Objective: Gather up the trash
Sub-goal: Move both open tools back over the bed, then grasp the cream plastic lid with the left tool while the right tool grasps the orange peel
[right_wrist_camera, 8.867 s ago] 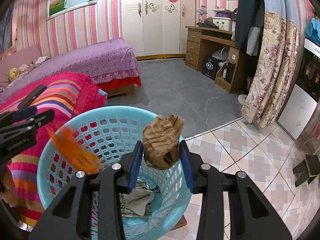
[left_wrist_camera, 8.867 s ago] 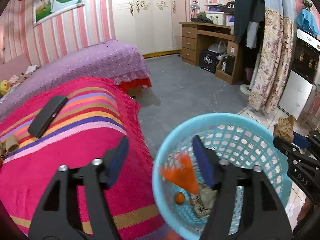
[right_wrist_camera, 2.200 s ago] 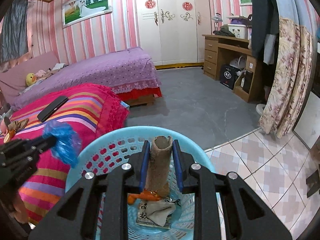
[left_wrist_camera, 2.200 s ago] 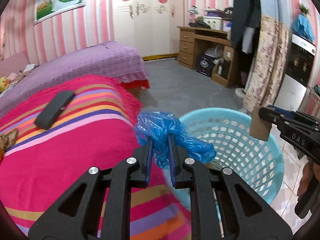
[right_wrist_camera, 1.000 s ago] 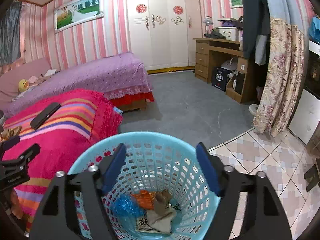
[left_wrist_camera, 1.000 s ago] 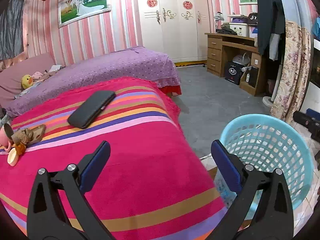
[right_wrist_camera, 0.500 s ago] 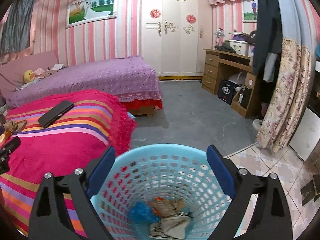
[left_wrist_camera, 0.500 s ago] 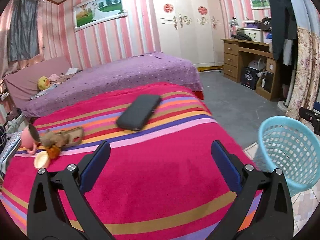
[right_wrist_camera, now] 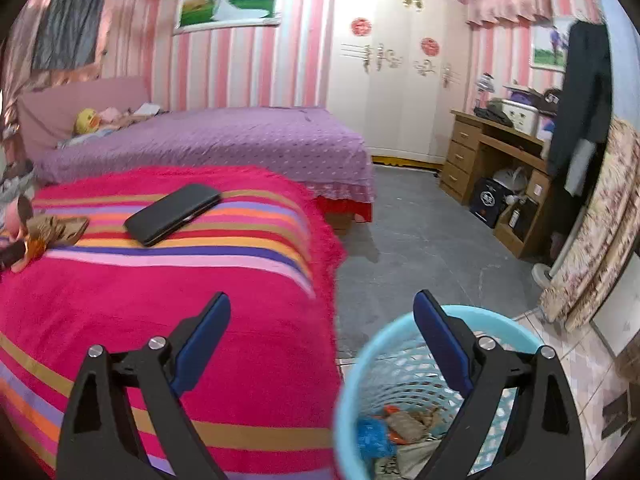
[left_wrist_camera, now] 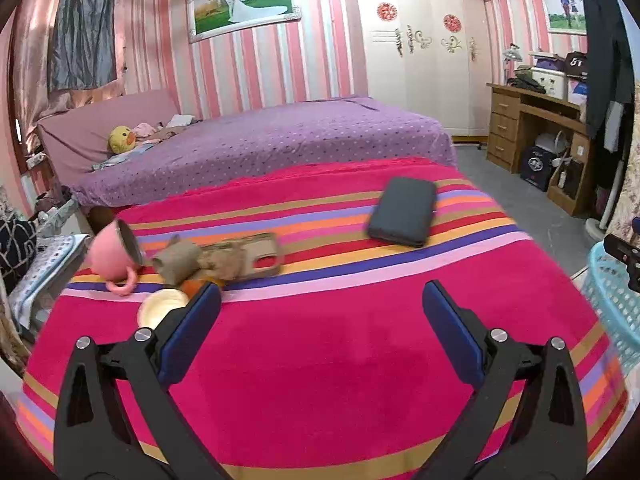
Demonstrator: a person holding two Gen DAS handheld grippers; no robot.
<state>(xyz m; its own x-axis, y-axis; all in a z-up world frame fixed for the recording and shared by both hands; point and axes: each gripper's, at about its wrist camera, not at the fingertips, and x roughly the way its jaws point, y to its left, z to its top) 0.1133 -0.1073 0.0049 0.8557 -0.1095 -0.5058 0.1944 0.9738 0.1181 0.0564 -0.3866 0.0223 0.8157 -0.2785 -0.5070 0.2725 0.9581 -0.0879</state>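
a: are the grippers carrying anything?
b: no. the left gripper (left_wrist_camera: 321,307) and right gripper (right_wrist_camera: 321,317) are both gaping, empty.
a: trash?
b: paper scraps (left_wrist_camera: 192,262) are lying at ten o'clock beside the mug (left_wrist_camera: 114,254); the basket (right_wrist_camera: 372,344) is sitting at five o'clock.

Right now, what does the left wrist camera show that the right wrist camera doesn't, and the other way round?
Only the left wrist view clearly shows the tipped pink mug and the round cream lid beside it. Only the right wrist view looks into the blue basket, showing the blue bag and crumpled brown paper. Both show the striped blanket, the black phone, and open, empty jaws.
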